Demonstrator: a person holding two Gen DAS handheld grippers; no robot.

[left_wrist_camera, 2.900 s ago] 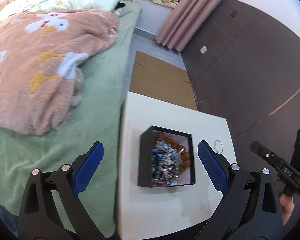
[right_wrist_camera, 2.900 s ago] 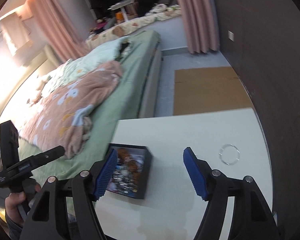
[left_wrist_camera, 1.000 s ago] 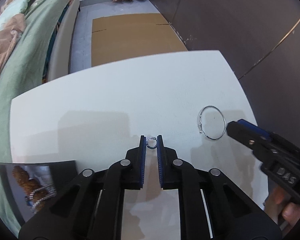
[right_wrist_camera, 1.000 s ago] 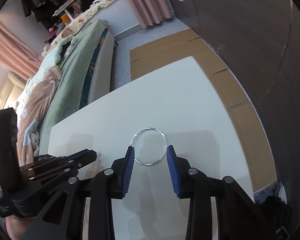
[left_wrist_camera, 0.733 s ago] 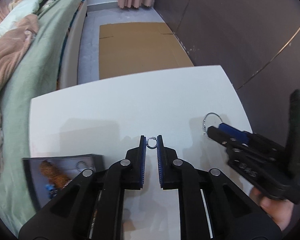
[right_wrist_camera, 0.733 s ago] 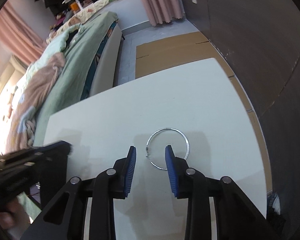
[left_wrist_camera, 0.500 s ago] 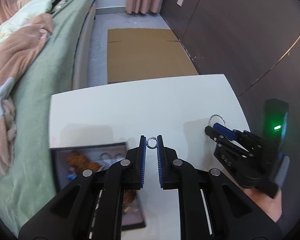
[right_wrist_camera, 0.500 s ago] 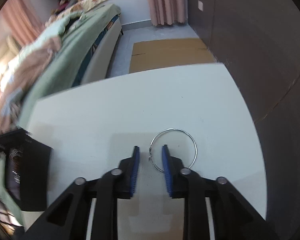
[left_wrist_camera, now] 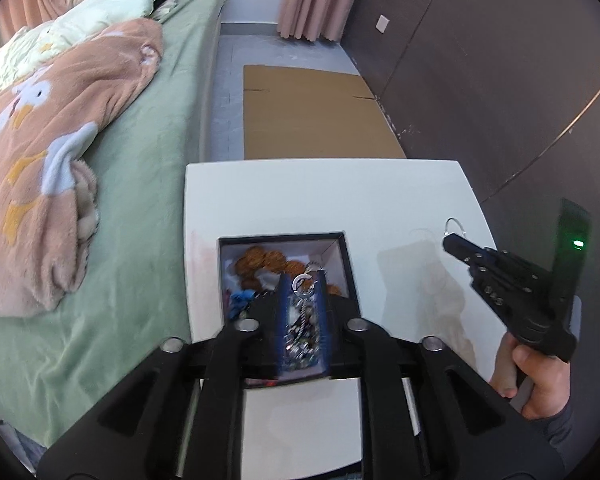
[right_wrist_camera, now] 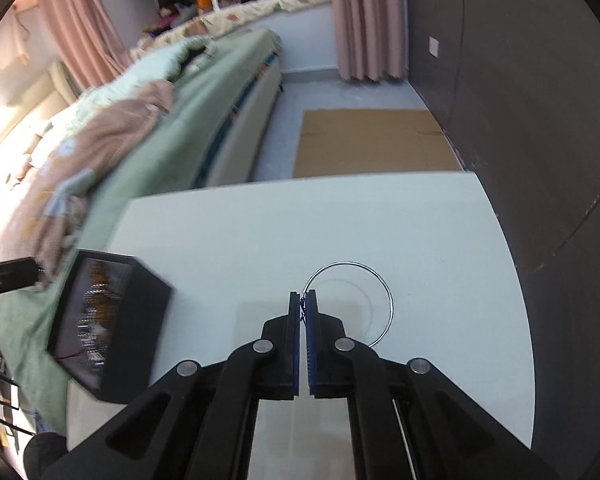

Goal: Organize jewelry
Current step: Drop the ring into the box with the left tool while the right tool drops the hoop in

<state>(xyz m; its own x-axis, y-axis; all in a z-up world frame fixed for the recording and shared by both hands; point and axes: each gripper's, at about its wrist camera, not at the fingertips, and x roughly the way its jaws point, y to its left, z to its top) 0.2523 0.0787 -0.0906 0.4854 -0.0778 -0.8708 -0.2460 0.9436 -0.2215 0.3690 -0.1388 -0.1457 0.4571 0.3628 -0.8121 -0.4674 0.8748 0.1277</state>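
Observation:
My left gripper [left_wrist_camera: 302, 282] is shut on a small silver ring [left_wrist_camera: 301, 282] and holds it over the black jewelry box [left_wrist_camera: 352, 280], which is full of brown beads and silver chains. My right gripper [right_wrist_camera: 302, 300] is shut on the thin silver hoop bracelet [right_wrist_camera: 384, 288] at its left edge, low over the white table [right_wrist_camera: 340, 220]. In the left wrist view the right gripper [left_wrist_camera: 454, 242] shows at the right with the hoop [left_wrist_camera: 454, 224] at its tip. The box [right_wrist_camera: 140, 312] stands at the left in the right wrist view.
The white table [left_wrist_camera: 380, 192] stands beside a bed with a green sheet [left_wrist_camera: 148, 168] and a pink blanket [left_wrist_camera: 40, 152]. Flat cardboard [left_wrist_camera: 312, 112] lies on the floor beyond. A dark wall [left_wrist_camera: 500, 80] runs along the right.
My left gripper carried the small ring from the bare table to above the box. My right gripper closed on the hoop bracelet's edge.

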